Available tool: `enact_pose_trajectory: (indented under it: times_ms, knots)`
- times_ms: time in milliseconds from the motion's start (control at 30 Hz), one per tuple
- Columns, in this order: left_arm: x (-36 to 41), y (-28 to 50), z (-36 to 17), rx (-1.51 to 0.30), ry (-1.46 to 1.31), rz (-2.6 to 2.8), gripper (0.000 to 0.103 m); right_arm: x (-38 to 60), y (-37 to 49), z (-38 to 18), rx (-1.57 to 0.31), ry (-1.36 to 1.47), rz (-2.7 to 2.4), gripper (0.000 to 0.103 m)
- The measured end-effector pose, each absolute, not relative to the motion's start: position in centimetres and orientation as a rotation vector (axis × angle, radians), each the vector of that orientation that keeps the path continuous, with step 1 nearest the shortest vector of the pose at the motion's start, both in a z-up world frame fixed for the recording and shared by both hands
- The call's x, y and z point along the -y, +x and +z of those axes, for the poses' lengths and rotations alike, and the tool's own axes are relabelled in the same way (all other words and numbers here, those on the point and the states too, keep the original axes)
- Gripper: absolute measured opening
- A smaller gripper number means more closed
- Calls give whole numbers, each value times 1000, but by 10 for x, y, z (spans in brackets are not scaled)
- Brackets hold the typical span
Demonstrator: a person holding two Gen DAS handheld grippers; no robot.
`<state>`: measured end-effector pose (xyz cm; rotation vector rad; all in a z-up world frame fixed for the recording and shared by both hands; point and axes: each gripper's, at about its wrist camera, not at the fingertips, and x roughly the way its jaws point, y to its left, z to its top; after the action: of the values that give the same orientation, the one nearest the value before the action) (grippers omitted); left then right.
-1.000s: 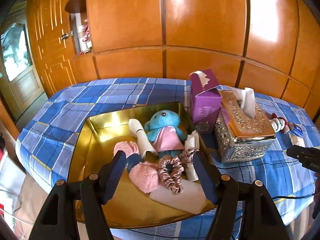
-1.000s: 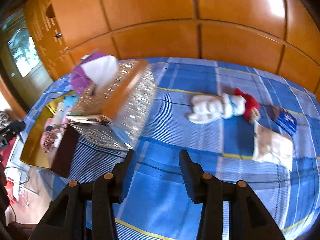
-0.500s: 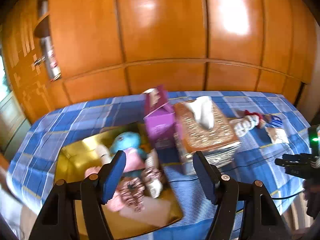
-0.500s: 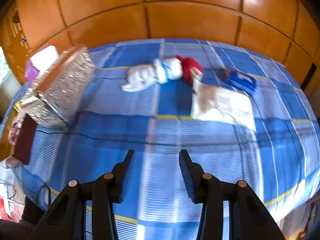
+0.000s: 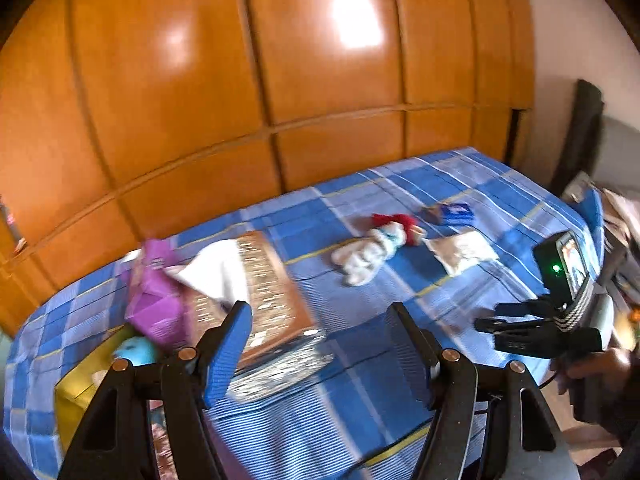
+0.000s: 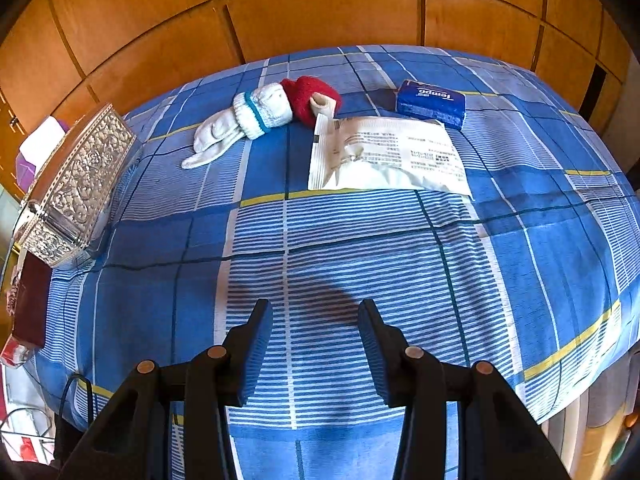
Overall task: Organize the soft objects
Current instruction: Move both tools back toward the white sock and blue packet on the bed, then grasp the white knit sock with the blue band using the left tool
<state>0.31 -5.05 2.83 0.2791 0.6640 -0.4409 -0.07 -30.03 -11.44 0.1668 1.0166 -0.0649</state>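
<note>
Since swinging right, tray (image 5: 70, 396) now edgeward

A blue, white and yellow plaid cloth (image 6: 320, 240) is covering the surface. A white sock with a teal band (image 6: 240, 124) is lying beside a red knitted piece (image 6: 308, 94). A dark blue tissue pack (image 6: 431, 103) is showing white lettering; the white packet (image 6: 384, 160) is carrying black print. The embossed silver box (image 6: 76, 188) is gleaming against orange wood panelling (image 6: 320, 12).

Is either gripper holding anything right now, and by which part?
Nothing is held. The left gripper and the right gripper both have open jaws with only the tablecloth showing between them.
</note>
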Motion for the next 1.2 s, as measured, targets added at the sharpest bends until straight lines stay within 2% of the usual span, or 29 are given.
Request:
enact_pose_trajectory:
  times_ms: [200,633,1133,1167,1200]
  knots:
    - [94,18,14,-719,301,-522,70,302,-2,-118,-1025,169,-57,45]
    - [174,78,-25,-856,349,-564,70,284,0,-126,-1003,109,-16,70]
    - [242,169,-92,-974,483,-439,70,293,1,-124,-991,190,6,72]
    - [245,173,-95,-974,488,-435,71,294,1,-124,-990,197,8,72]
    - [249,177,-97,-968,500,-430,75,295,1,-124,-989,203,10,72]
